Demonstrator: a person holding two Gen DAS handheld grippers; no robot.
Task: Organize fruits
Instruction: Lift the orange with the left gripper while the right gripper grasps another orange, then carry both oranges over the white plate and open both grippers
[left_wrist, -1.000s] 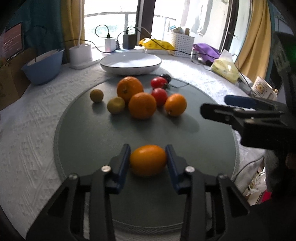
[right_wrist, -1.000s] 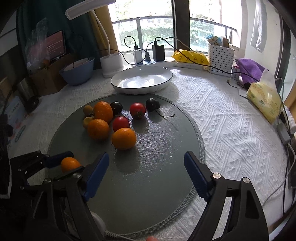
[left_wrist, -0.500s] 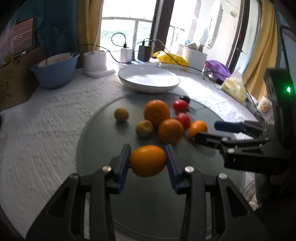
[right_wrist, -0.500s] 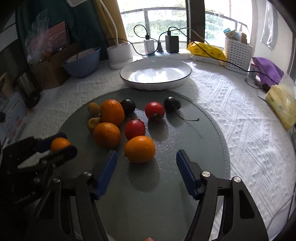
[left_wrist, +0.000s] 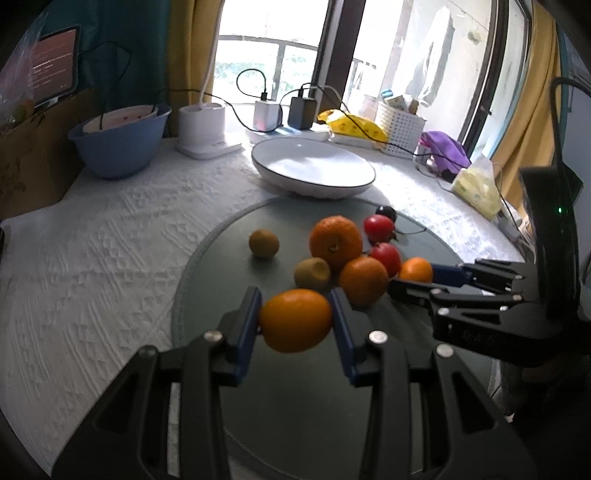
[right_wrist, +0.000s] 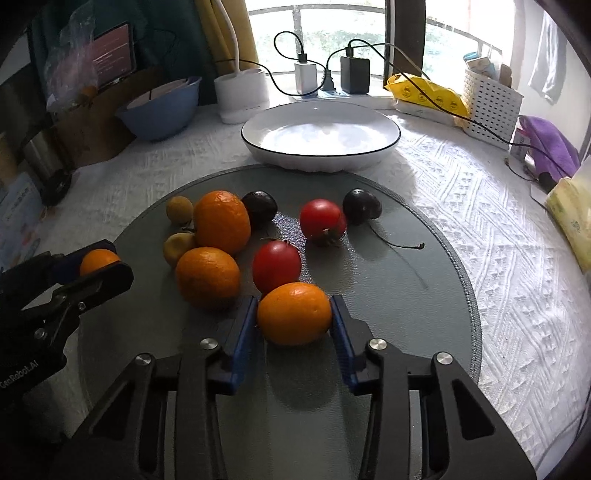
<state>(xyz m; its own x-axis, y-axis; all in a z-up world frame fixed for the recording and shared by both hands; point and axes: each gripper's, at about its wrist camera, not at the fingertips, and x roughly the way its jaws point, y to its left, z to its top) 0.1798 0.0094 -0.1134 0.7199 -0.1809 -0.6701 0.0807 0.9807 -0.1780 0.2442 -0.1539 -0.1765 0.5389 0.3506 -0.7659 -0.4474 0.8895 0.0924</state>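
My left gripper (left_wrist: 295, 320) is shut on a small orange (left_wrist: 294, 319) and holds it above the round grey mat (left_wrist: 295, 406); it shows at the left of the right wrist view (right_wrist: 99, 260). My right gripper (right_wrist: 294, 314) has closed on another orange (right_wrist: 294, 313) that rests on the mat (right_wrist: 424, 314). Two more oranges (right_wrist: 221, 220), two red tomatoes (right_wrist: 322, 220), two dark plums (right_wrist: 361, 211) and two small yellow-green fruits (right_wrist: 179, 209) lie on the mat. An empty white plate (right_wrist: 320, 136) stands behind the mat.
A blue bowl (right_wrist: 159, 110), a white lamp base (right_wrist: 242, 92), chargers with cables (right_wrist: 354, 74), a yellow packet (right_wrist: 428, 96), a white basket (right_wrist: 491, 101) and a purple cloth (right_wrist: 550, 147) line the back. A white textured cloth (right_wrist: 498, 240) covers the table.
My left gripper has lifted its orange off the mat and swung towards the plate. My right gripper has moved forward and closed from wide open onto the nearest orange.
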